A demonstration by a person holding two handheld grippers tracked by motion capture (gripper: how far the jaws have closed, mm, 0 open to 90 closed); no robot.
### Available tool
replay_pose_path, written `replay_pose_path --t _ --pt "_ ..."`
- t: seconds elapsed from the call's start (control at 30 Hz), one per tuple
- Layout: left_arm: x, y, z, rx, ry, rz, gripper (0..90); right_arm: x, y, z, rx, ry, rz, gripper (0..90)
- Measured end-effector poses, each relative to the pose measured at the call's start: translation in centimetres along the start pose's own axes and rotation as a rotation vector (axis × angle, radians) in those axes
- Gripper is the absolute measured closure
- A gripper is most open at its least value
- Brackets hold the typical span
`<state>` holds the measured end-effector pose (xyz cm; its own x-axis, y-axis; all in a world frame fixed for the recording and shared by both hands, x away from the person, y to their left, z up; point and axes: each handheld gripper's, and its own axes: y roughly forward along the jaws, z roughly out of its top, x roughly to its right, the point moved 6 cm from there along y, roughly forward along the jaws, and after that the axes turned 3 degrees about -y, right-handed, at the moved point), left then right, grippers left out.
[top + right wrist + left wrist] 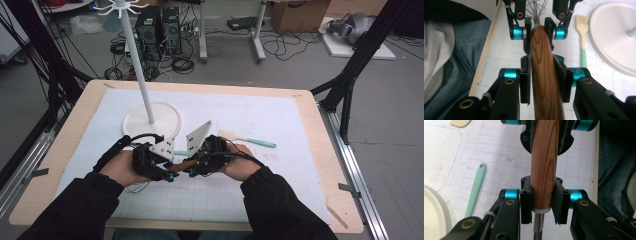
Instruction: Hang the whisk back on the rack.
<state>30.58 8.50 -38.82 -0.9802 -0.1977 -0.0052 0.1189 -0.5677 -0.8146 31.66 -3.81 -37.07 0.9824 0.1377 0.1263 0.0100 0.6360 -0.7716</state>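
A whisk with a brown wooden handle [182, 165] is held level above the white mat between both hands. My left gripper [170, 175] [542, 183] is shut on the handle's end by the metal wires [538, 226]. Facing it, my right gripper [194, 169] [541, 61] is shut on the same handle [544, 75] a little farther along. In the left gripper view the right gripper's jaws clamp the handle [545, 157] at the top. In the right gripper view the left gripper holds it near the wires [536, 10].
A white hook stand rises from its round base [152, 122] [614, 37] behind the hands. A cream spatula with a mint handle [246, 139] lies to the right. A mint-handled brush [582, 32] [475, 190] lies beside the base. The table's front edge [485, 55] is close.
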Motion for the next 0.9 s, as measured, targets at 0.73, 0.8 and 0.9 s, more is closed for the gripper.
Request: replay_pose_path --t 0.73,0.8,0.9 --pt "-0.2 0.0 0.3 0.019 -0.018 0.013 71.4 0.4 -1.3 0.5 0.045 0.03 -0.005 72.3" --pt "-0.3 -0.1 0.4 0.018 -0.015 0.017 70.3 0.3 -1.4 0.5 0.043 0.028 -0.01 72.3" --pt "-0.3 -0.5 0.9 0.054 -0.033 0.016 67.4 0.4 -1.4 0.6 0.044 0.022 -0.011 72.3"
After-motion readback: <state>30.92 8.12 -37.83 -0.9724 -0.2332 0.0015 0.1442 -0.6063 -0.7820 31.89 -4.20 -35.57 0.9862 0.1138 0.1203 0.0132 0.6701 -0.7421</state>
